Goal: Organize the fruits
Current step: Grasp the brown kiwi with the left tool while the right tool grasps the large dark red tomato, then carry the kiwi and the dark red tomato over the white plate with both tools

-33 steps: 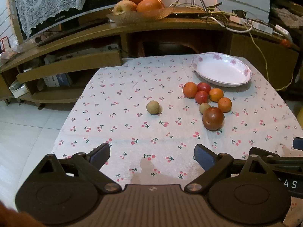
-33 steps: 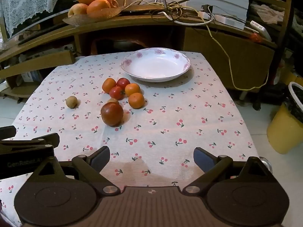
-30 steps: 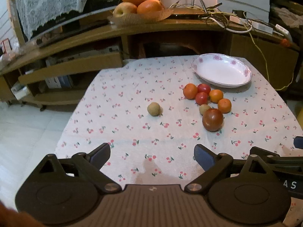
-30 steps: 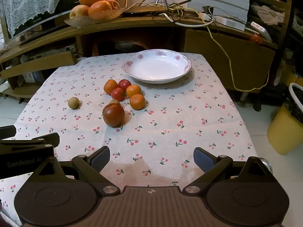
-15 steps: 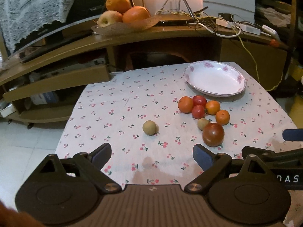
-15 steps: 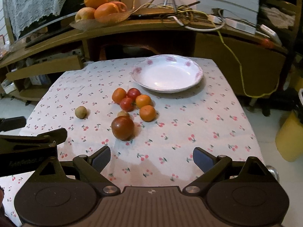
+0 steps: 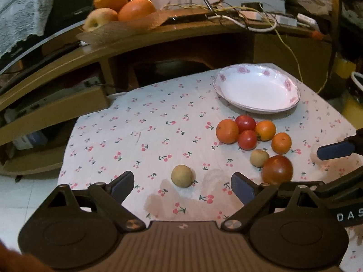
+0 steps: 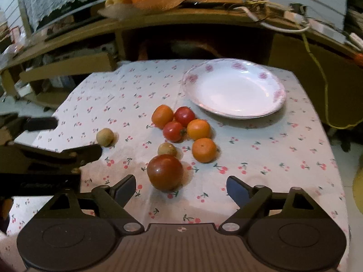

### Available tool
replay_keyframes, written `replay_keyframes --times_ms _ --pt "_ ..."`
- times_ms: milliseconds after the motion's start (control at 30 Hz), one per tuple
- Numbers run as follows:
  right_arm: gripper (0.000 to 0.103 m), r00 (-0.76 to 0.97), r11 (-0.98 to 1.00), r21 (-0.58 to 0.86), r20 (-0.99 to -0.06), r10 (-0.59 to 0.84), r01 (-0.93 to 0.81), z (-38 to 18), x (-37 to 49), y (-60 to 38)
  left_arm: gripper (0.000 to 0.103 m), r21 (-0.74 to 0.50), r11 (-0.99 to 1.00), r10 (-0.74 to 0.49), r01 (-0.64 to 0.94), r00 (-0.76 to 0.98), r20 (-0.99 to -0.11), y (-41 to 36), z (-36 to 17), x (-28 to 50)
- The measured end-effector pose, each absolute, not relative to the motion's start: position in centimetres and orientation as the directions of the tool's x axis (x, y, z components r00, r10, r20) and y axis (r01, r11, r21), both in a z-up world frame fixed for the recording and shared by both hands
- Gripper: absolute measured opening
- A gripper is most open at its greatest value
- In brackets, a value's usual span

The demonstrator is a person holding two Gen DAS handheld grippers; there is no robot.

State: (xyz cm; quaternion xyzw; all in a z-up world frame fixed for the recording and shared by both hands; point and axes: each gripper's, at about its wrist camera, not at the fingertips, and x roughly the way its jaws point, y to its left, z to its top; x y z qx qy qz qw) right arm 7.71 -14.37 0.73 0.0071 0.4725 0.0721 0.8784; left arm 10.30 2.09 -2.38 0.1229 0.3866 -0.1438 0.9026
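Note:
A lone tan fruit (image 7: 182, 176) lies on the cherry-print tablecloth, just beyond my open, empty left gripper (image 7: 182, 187); it also shows in the right wrist view (image 8: 104, 137). A big dark red fruit (image 8: 165, 172) lies just ahead of my open, empty right gripper (image 8: 181, 188). Behind it sit a second tan fruit (image 8: 167, 149), three oranges (image 8: 204, 150) and two red tomatoes (image 8: 173, 131). A white plate with pink flowers (image 8: 278, 95) stands empty at the far right of the table.
A wooden shelf unit behind the table carries a tray of large oranges and an apple (image 7: 118, 6) and tangled cables (image 7: 240, 18). A yellow bin (image 7: 354, 99) stands right of the table. The table's near edge (image 7: 65, 170) drops to a white tiled floor.
Both grippers have moved forward and lower toward the fruit. The left one now has the lone tan fruit close ahead, the right one the big dark red fruit. Jaws stayed open.

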Motion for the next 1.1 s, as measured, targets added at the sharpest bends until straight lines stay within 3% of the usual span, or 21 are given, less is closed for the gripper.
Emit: replay_keyframes --times_ms 200,267,367,500,567,700,967,1100 --pt "0.079 0.511 0.981 0.095 -0.843 0.168 -0.166 -0.3 8.6 -14.1 0.092 0.113 0.921 -0.181 0.374 0.666 -0.724 1.7 -3.6 11.5" --pt "0.074 0.505 0.978 0.097 -0.844 0.180 -0.185 -0.5 8.7 -13.9 0.076 0.122 0.922 -0.170 0.369 0.664 -0.728 1.8 -3.9 11.9" --pt "0.074 0.502 0.975 0.094 -0.845 0.184 -0.200 -0.8 9.1 -13.7 0.066 0.082 0.926 -0.191 0.370 0.642 -0.742 2.1 -4.4 12.8" --pt "0.063 0.478 0.972 0.126 -0.853 0.209 -0.200 -1.4 9.6 -13.8 0.062 0.085 0.924 -0.192 0.373 0.644 -0.741 1.7 -4.9 13.3" --pt "0.061 0.483 0.971 0.126 -0.850 0.211 -0.202 -1.4 9.6 -13.9 0.054 0.073 0.924 -0.198 0.374 0.634 -0.747 1.6 -5.0 13.5" --pt "0.040 0.481 0.966 0.158 -0.844 0.239 -0.203 -1.3 9.6 -14.4 0.044 0.053 0.926 -0.206 0.375 0.615 -0.761 1.4 -5.4 13.4" --pt "0.039 0.472 0.963 0.161 -0.846 0.247 -0.215 -0.9 8.7 -15.0 0.031 0.036 0.914 -0.241 0.404 0.612 -0.753 1.4 -4.6 12.7" --pt "0.039 0.469 0.966 0.161 -0.849 0.241 -0.205 -0.9 8.2 -15.9 0.031 0.039 0.899 -0.263 0.436 0.607 -0.750 1.1 -4.2 11.6"
